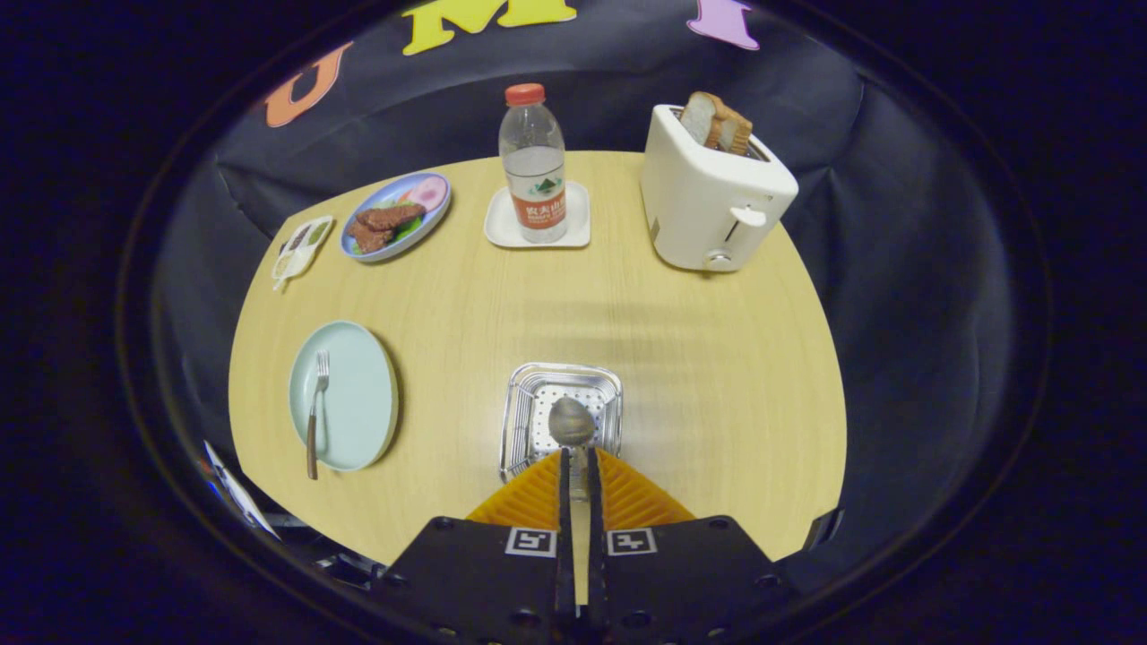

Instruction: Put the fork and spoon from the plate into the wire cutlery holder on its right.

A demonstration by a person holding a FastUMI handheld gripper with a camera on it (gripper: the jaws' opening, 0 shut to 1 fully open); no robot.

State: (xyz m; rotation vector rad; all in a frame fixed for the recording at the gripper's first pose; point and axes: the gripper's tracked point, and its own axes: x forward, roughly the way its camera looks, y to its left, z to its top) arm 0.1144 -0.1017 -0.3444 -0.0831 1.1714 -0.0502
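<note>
The spoon (572, 421) is pinched by its handle between the two fingers of the gripper (578, 466), which are pressed close together on it, and its bowl hangs over the open top of the wire holder (520, 403) just ahead of the fingers. The fork (316, 408) lies on the pale plate (358, 394) to the left of the holder, near the table's (699, 358) left edge, with bare wood between the plate and the holder. Far across the table, well apart from the holder, stand a water bottle (533, 161) on a white coaster (502, 224), a toaster (708, 197) with bread (717, 121) and a plate of food (394, 219), so the middle of the table is open.
</note>
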